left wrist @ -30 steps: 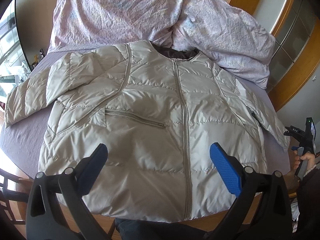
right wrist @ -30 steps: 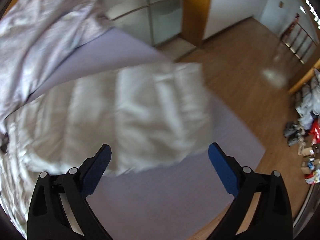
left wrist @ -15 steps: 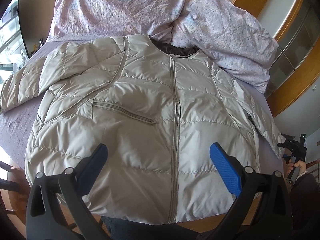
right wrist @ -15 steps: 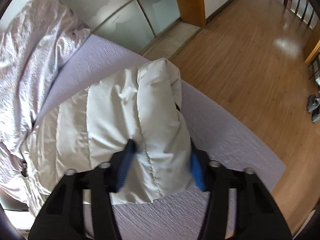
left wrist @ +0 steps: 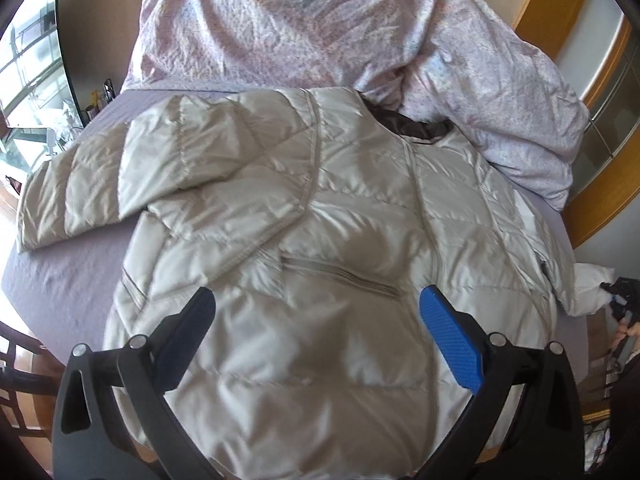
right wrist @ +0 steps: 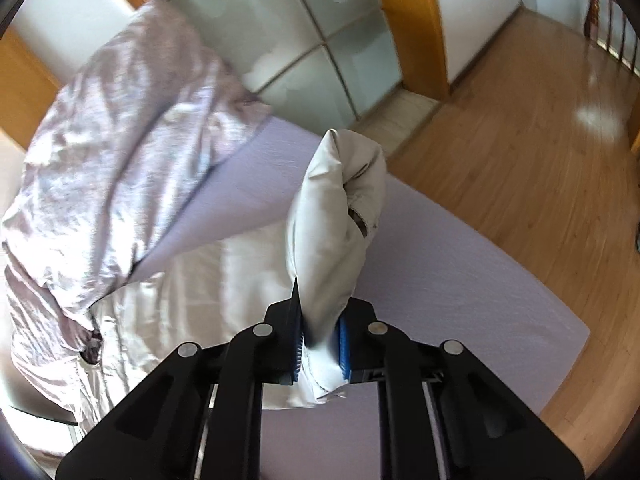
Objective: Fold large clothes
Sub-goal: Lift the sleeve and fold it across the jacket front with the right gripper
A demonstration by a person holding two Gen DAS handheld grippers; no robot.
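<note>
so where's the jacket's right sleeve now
In the right wrist view the sleeve is pinched in the right gripper, lifted above the purple sheet.

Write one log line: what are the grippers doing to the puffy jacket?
right gripper: shut on jacket sleeve, just closed | left gripper: open above jacket

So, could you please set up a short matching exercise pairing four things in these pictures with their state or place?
Things:
1. left gripper
2. right gripper
3. jacket
4. duvet

States or places:
A. crumpled in a heap beyond the jacket's collar
B. shut on a sleeve cuff, its jaws having just been closing
C. open, hovering over the jacket front
D. spread front up on the purple sheet, zipped

Pairs: 1-C, 2-B, 3-D, 4-A
</note>
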